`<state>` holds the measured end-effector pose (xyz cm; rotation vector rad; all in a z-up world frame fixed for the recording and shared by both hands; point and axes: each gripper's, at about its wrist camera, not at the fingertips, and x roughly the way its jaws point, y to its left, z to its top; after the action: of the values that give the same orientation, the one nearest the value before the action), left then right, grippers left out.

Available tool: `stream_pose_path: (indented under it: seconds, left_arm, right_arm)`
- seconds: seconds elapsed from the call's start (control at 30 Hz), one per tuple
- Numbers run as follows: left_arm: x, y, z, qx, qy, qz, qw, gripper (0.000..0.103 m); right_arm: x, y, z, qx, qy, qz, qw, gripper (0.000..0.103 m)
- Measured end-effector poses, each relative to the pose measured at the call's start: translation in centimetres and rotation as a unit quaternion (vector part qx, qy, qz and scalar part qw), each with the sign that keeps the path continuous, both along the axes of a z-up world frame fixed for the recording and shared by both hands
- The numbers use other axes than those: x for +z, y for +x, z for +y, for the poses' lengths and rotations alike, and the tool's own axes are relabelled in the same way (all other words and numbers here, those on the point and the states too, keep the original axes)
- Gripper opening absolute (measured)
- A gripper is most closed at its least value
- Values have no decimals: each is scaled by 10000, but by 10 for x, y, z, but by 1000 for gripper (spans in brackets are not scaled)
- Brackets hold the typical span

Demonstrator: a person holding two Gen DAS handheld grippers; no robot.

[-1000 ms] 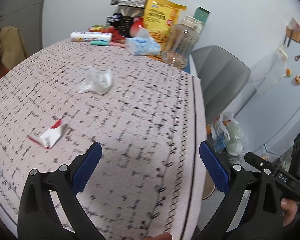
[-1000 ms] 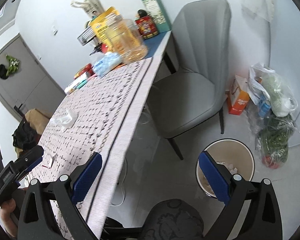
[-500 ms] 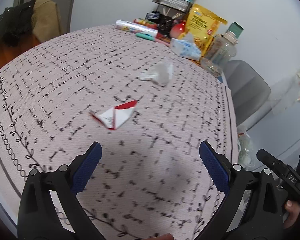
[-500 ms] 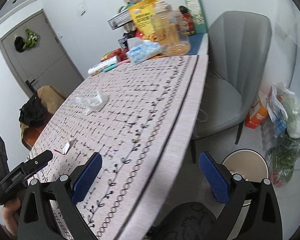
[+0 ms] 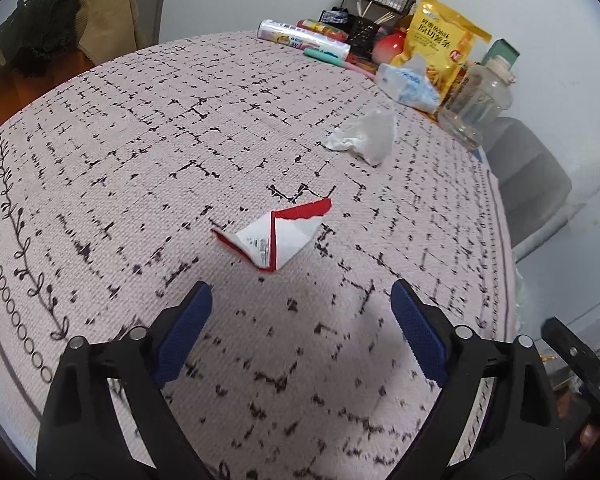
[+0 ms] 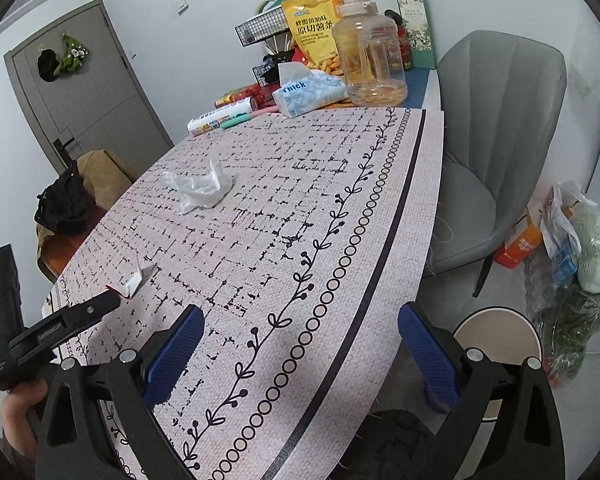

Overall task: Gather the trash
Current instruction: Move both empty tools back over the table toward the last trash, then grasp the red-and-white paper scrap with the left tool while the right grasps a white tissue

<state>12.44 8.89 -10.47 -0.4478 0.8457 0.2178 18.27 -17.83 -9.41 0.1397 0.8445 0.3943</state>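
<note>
**Ana:** Trash first: where does it lie?

**Ben:** Two pieces show on the bench (image 5: pixel 140 128), which wears a pale pink woven cloth with black dashes. A torn red-and-white paper wrapper (image 5: pixel 276 236) sits at the centre of the left wrist view, just ahead of the left hand-held gripper (image 5: pixel 300 328). A crumpled white tissue (image 5: pixel 362 138) lies further off, toward the upper right of that frame.

**Ana:** And the grippers?

**Ben:** Both gape wide and carry nothing. The left one's blue pads (image 5: pixel 186 330) stand apart with the wrapper ahead of the gap, not yet between them. The right hand-held gripper (image 6: pixel 300 352) hangs over the bench's near edge at the bottom of its frame.

**Ana:** So how far along?

**Ben:** I judge it barely begun as far as these two pieces go: both are still on the cloth. The round beige waste bin (image 6: pixel 496 332) stands on the floor at the lower right of the right wrist view, partly hidden behind the gripper; what it holds I cannot tell.

**Ana:** Room to move?

**Ben:** Plenty around the wrapper, open cloth on every side. The tissue is nearer the clutter at the top: a blue tissue pack (image 6: pixel 310 94) and a clear plastic jug (image 6: pixel 370 60). A grey upholstered chair (image 6: pixel 500 140) stands beside the bench's right edge, near the bin.
</note>
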Motion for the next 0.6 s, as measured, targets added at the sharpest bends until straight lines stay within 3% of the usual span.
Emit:
stream_pose_path:
  seconds: [0.07, 0.33, 0.5, 0.6]
  left_arm:
    - [-4, 9, -1, 70, 92, 73, 9999, 82]
    - [-5, 38, -4, 304, 626, 251, 9973, 81]
    - [-7, 51, -4, 417, 990, 392, 9934, 65]
    - [-6, 52, -3, 458, 1196, 436, 9908, 45]
  right_arm:
    - [-2, 3, -2, -37, 22, 27, 10000, 95]
    - [-11, 13, -12, -183, 140, 179, 9996, 95]
    - [-11, 19, -10, -186, 170, 207, 9995, 95]
    - [-10, 22, -4, -134, 162, 218, 9995, 95]
